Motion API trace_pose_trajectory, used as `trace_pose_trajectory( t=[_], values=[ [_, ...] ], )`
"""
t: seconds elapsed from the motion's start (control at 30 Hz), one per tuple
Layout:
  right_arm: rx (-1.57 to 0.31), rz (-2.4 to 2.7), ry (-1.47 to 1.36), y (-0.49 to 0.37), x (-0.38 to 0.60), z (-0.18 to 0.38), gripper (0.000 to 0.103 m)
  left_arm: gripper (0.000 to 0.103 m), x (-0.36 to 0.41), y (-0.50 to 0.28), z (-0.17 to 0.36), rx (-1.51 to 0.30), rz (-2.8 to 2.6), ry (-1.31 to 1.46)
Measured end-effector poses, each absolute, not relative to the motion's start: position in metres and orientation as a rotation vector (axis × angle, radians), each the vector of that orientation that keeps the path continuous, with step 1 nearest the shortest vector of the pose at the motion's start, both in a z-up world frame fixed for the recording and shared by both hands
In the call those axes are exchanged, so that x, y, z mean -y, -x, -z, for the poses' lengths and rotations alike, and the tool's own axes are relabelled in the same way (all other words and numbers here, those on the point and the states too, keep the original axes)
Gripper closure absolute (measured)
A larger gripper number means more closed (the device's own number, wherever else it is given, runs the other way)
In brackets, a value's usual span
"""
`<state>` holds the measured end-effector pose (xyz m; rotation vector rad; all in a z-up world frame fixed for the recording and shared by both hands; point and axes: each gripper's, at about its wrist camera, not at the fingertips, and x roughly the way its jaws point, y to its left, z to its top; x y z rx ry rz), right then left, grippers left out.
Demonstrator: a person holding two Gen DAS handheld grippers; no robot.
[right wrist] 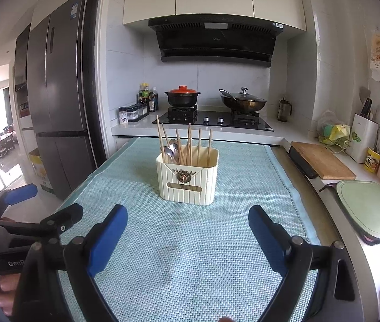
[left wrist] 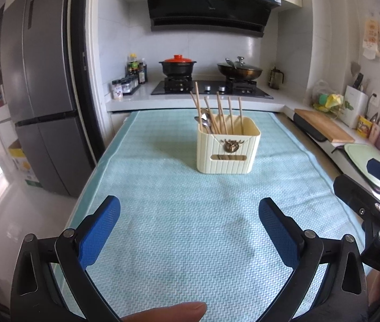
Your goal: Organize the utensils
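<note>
Right wrist: chopsticks (right wrist: 187,145) inside holder (right wrist: 187,185)

Cream ribbed utensil holder (left wrist: 228,149) upright mid-cloth on the surface, holding wooden chopsticks (left wrist: 220,112) and metal spoons (left wrist: 205,123) leaning inside.

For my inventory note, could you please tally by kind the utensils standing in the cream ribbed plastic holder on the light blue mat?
Wooden chopsticks: 6
Silver metal spoons: 2
Total: 8 utensils showing above the rim of the cream ribbed plastic holder
</note>
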<state>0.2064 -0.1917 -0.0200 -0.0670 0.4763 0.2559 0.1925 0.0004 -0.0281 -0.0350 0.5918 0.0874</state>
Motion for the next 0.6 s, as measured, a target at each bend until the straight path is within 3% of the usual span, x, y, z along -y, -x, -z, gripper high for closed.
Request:
trace_pose_trajectory(
  t=[0.6],
  values=[
    [-0.459,-0.267,0.078,-0.193,0.187,0.010,0.010,0.000,-0.004,-0.183,0.020,-0.582,-0.123,0.051]
  ],
)
